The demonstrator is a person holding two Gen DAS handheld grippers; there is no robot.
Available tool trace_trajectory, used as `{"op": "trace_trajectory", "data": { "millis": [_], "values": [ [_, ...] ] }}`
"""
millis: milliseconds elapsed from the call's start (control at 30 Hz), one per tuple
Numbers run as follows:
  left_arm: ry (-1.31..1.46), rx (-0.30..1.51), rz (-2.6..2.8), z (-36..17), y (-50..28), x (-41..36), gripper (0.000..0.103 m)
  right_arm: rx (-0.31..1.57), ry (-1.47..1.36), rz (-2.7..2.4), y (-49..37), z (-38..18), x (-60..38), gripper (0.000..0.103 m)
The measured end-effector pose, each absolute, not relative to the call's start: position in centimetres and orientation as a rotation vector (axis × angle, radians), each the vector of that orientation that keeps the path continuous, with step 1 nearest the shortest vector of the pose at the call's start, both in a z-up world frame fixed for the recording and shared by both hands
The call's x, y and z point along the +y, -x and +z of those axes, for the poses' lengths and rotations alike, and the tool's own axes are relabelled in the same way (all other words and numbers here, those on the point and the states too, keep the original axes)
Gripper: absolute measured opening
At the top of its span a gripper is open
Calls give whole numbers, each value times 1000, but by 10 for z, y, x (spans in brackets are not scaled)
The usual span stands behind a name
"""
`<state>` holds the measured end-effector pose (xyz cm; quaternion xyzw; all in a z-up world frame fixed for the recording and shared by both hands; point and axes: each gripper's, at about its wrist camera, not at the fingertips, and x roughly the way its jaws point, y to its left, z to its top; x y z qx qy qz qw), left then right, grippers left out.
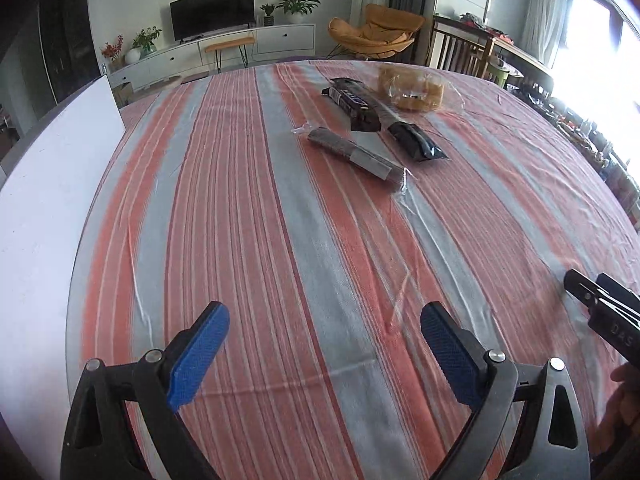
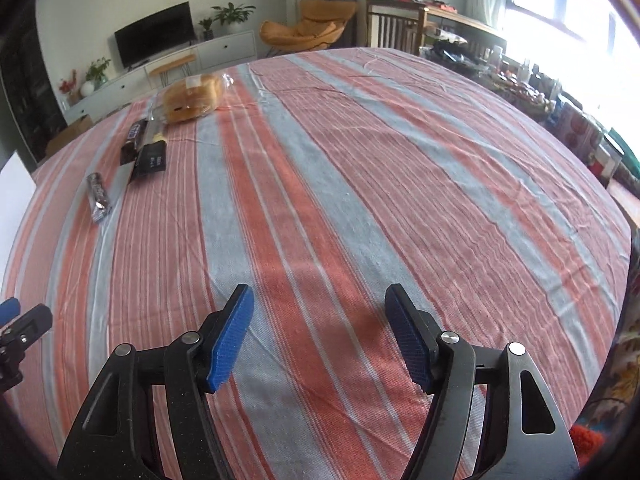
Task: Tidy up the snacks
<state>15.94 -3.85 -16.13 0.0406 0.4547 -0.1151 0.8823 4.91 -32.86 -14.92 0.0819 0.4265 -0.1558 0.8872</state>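
Left wrist view: the left hand-held gripper (image 1: pixel 325 326) hangs above the near part of the desk (image 1: pixel 240 240) with its blue pads spread wide and nothing between them. The right hand-held gripper (image 2: pixel 319 316) is likewise spread and empty, low over bare cloth. Judgement: both are parked apart from the goods, jaws wide, so as to be ready for a first pick; no snack appears sorted yet.

The snacks lie well ahead of the left hand-held gripper and slightly to its right; from the right hand-held gripper they lie far ahead and to the left. Nearest is a brown biscuit roll (image 1: pixel 356 156) in clear wrap, lying flat and angled. Just beyond it, a small black packet (image 1: pixel 418 142) and a dark chocolate bar (image 1: pixel 354 102) lie close together; whether they touch cannot be told. Farthest is a bagged bread loaf (image 1: pixel 412 86). Judgement: the cluster reads as a loose, unsorted group, and the roll is the easiest first reach for the left side.

Surface: a striped cloth in red, grey and white, lightly creased. A white board (image 1: pixel 52 200) stands at the edge to the left of the left hand-held gripper.

Room: a television (image 1: pixel 212 10) on a white cabinet, potted plants, an orange chair (image 1: pixel 376 34), and a bright window (image 2: pixel 580 20) to the right.
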Motion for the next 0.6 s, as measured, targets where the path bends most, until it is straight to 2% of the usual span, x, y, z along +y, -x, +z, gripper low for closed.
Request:
{"op": "trace_trajectory", "data": {
  "millis": [167, 267, 600],
  "values": [
    [-112, 936, -225, -167, -160, -42, 97, 895, -157, -322, -47, -152, -326, 82],
    [-106, 947, -217, -168, -163, -40, 103, 897, -154, -326, -46, -154, -325, 83],
    [-107, 947, -215, -165, -160, -38, 103, 898, -155, -325, -46, -153, -325, 84]
  ]
}}
